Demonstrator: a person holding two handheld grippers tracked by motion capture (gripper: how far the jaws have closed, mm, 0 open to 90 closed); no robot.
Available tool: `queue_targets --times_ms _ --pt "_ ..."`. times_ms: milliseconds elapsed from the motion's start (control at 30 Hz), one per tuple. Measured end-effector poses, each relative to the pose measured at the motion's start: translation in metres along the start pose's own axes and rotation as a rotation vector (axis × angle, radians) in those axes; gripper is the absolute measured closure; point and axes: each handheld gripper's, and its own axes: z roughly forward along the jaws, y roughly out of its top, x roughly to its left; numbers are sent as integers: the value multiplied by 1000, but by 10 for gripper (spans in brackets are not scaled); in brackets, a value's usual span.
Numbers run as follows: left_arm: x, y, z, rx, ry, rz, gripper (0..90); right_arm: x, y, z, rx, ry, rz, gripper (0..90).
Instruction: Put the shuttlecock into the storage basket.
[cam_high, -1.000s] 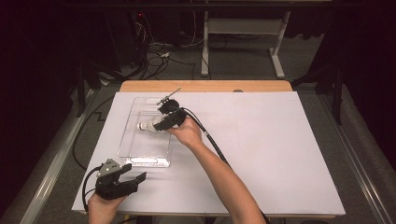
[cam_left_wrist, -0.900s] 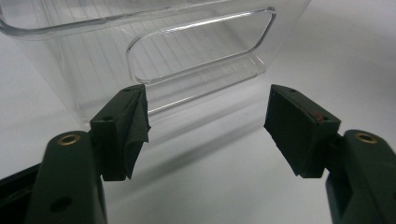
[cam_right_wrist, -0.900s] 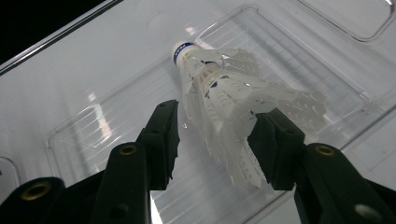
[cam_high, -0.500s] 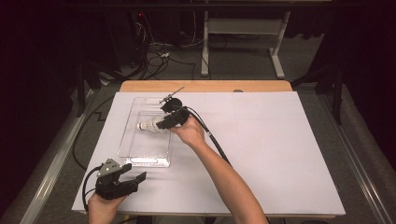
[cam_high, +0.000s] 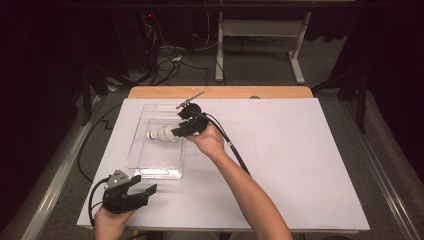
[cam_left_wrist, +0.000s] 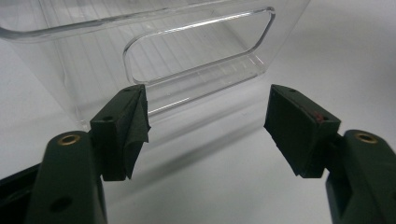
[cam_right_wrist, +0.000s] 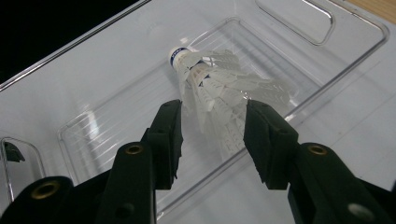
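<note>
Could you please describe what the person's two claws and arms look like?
Both claws, left and right, are black with two blocky jaws showing brass-coloured rivets. The left carries a grey three-cornered plate; a black cable trails from the right. The forearms are bare, with no sleeves.

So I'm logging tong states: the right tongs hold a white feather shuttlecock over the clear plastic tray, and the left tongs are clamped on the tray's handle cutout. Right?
Not quite. The left tongs are open and grip nothing; the left gripper view shows them short of the clear plastic tray, facing its handle cutout. The rest stands: the right tongs hold the white feather shuttlecock over the tray.
</note>
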Motion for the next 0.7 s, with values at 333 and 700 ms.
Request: queue_targets --times_ms 333,700 --pt "0 0 0 3 3 0 313 -12 -14 -11 -8 -16 25 573" --pt "0 0 1 3 4 -1 313 -22 -32 -22 -42 -20 27 554"
